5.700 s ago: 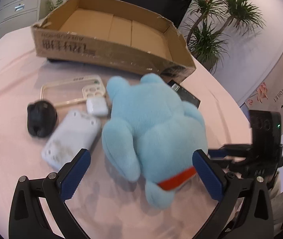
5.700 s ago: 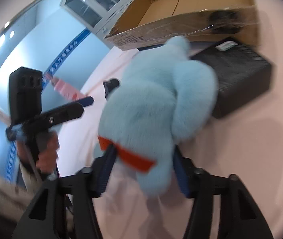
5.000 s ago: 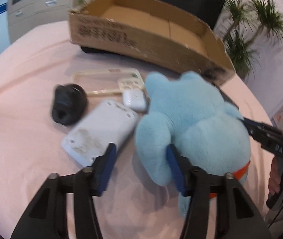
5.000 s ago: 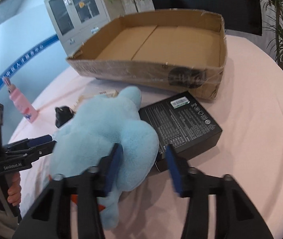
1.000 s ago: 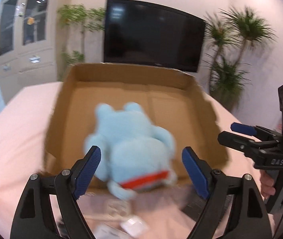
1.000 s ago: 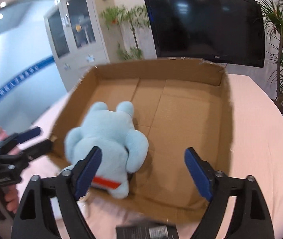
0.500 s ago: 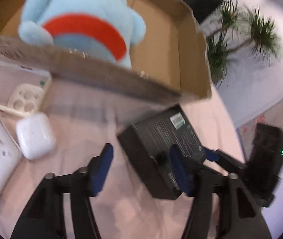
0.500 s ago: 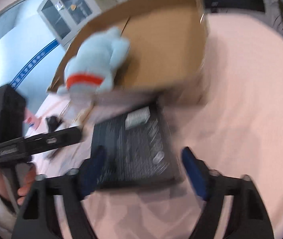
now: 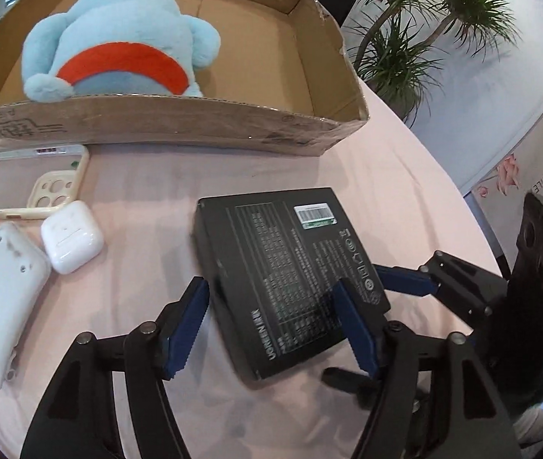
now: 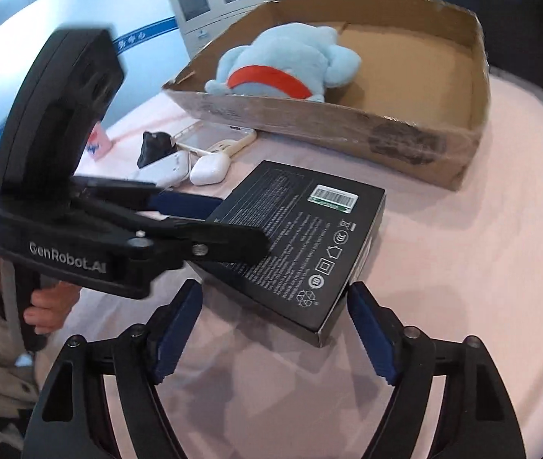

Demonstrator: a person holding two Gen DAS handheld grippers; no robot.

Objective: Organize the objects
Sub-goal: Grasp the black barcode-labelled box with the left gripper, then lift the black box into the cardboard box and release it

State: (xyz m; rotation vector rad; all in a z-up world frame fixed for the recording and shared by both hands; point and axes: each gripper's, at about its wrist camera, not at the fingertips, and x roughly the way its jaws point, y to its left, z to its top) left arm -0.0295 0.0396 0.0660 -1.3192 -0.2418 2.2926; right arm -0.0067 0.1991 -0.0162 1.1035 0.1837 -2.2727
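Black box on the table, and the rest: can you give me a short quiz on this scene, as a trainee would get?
1. True or false: the blue plush toy lies inside the cardboard box.
2. Which thing are the left claw and the right claw both pointed at? A) earbud case B) black box C) phone case
3. Fill in: the barcode label sits on the black box's ___ face.
Key: 1 true; 2 B; 3 top.

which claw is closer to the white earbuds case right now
Left. The left claw straddles the near-left corner of the black box, on the side where the earbuds case lies. The right claw is at the box's opposite near corner, farther away.
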